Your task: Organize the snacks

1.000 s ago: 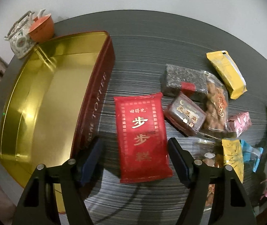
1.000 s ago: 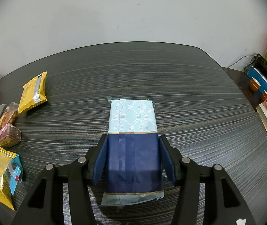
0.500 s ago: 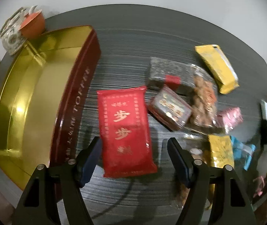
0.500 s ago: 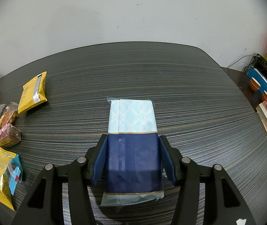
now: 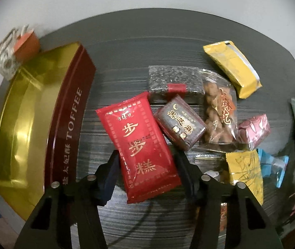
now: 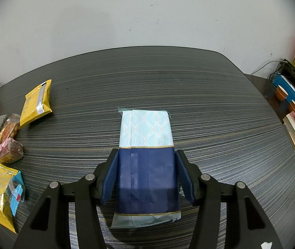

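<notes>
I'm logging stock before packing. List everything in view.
Tin: one, gold inside, red wall, left, nothing visible inside.
Red packet: one, between the left jaws.
Yellow packets: two, far and near.
Dark bars: two, speckled and maroon.
Nut bag: one, clear.
Pink sweet: one.
Blue sweet: one.
Teapot and cup: behind tin, blurred.
Blue pack: one, navy and pale, between right jaws.
Table: one, dark.
Left gripper, right gripper.
</notes>
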A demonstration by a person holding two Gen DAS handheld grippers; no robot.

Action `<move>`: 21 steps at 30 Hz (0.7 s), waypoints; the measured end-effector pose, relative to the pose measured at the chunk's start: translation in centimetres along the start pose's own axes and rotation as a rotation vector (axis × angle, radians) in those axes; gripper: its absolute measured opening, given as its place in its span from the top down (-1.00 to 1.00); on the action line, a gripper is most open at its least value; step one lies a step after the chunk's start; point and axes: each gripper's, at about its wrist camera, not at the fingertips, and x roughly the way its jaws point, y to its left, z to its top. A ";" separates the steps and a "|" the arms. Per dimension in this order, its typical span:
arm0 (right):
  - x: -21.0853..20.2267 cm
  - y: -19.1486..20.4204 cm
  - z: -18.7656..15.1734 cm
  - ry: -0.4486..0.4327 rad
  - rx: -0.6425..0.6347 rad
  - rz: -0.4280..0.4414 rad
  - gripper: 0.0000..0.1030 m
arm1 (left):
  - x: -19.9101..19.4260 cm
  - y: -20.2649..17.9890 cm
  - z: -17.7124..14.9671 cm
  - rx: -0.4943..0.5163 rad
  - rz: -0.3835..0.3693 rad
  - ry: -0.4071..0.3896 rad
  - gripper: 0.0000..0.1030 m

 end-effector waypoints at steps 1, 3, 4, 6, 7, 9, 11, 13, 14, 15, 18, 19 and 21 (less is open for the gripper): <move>0.0 0.0 0.0 0.000 0.000 0.000 0.01 | 0.0 -0.1 -0.1 0.016 0.001 -0.009 -0.05; 0.0 0.0 0.0 0.000 0.000 0.001 0.00 | -0.1 -0.6 -0.4 0.030 -0.008 -0.014 -0.04; 0.0 0.0 0.0 0.000 0.000 0.000 0.00 | -0.2 -1.0 -0.6 0.035 -0.014 -0.015 -0.04; 0.0 0.0 0.0 0.000 0.000 0.000 0.00 | -0.6 -1.4 -1.1 0.044 -0.023 -0.015 -0.04; 0.0 0.1 0.0 0.000 0.000 0.001 0.00 | -0.7 -1.4 -1.2 0.052 -0.027 -0.015 -0.04; 0.0 0.1 0.0 0.000 -0.002 0.007 -0.03 | -0.8 -1.0 -1.9 0.071 -0.035 -0.019 -0.04; -0.1 0.3 0.0 0.000 -0.012 0.017 -0.04 | -0.8 -0.7 -2.8 0.084 -0.047 -0.023 -0.04; -0.2 0.8 -0.1 0.000 -0.041 0.038 -0.04 | -1.2 0.0 -3.4 0.093 -0.057 -0.024 -0.04; -0.2 0.9 -0.1 -0.001 -0.060 0.050 -0.04 | -1.1 0.3 -3.6 0.090 -0.061 -0.023 -0.04; -0.2 1.4 -0.1 -0.001 -0.085 0.062 -0.03 | -1.2 0.5 -3.7 0.083 -0.068 -0.019 -0.04; -0.4 1.7 -0.1 -0.004 -0.110 0.062 -0.03 | -1.1 1.3 -4.2 0.053 -0.089 -0.014 -0.04; -0.4 1.7 -0.1 -0.002 -0.107 0.068 -0.03 | -1.1 1.5 -4.2 0.044 -0.093 -0.011 -0.05; -0.4 1.3 0.0 0.000 -0.096 0.081 -0.04 | -1.1 1.8 -4.1 0.031 -0.097 -0.008 -0.05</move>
